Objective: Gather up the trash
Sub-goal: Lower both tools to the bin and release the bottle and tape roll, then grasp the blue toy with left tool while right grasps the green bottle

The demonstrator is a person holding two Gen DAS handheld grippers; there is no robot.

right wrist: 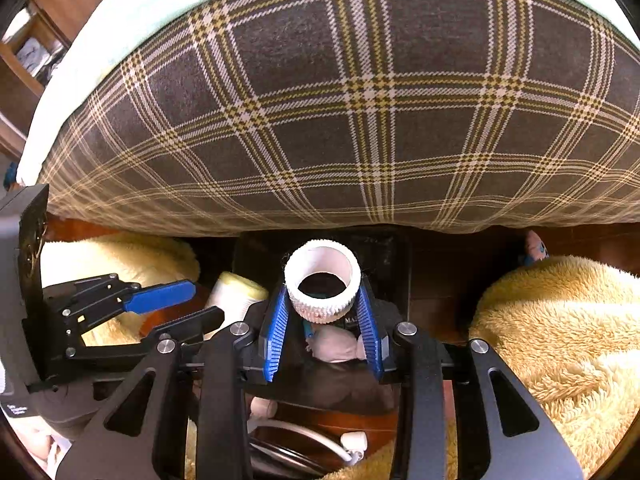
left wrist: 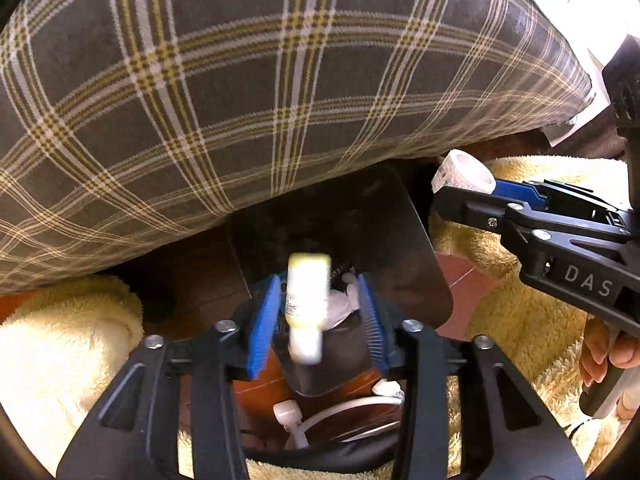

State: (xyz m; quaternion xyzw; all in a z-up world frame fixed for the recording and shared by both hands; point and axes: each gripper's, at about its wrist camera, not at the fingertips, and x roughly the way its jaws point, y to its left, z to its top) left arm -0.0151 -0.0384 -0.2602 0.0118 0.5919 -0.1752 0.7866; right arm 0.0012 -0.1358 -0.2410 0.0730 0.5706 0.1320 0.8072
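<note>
My left gripper (left wrist: pixel 316 316) has its jaws apart; a small white and yellow bottle (left wrist: pixel 306 304) sits blurred between the blue pads, over a dark bin (left wrist: pixel 340 232) with crumpled white tissue (left wrist: pixel 340 306) inside. My right gripper (right wrist: pixel 324 324) is shut on a white ribbed tape roll (right wrist: pixel 322 280), held above the same dark bin (right wrist: pixel 384 256). The right gripper (left wrist: pixel 452 188) with the roll (left wrist: pixel 464 176) also shows at the right of the left wrist view. The left gripper (right wrist: pixel 192 304) and bottle (right wrist: pixel 236 292) show at the left of the right wrist view.
A brown plaid bed cover (left wrist: pixel 280 80) hangs just behind the bin. Fluffy cream rugs (right wrist: pixel 560 340) lie on both sides on the reddish wood floor (left wrist: pixel 460 276). White cables and plugs (left wrist: pixel 312 416) lie near the front.
</note>
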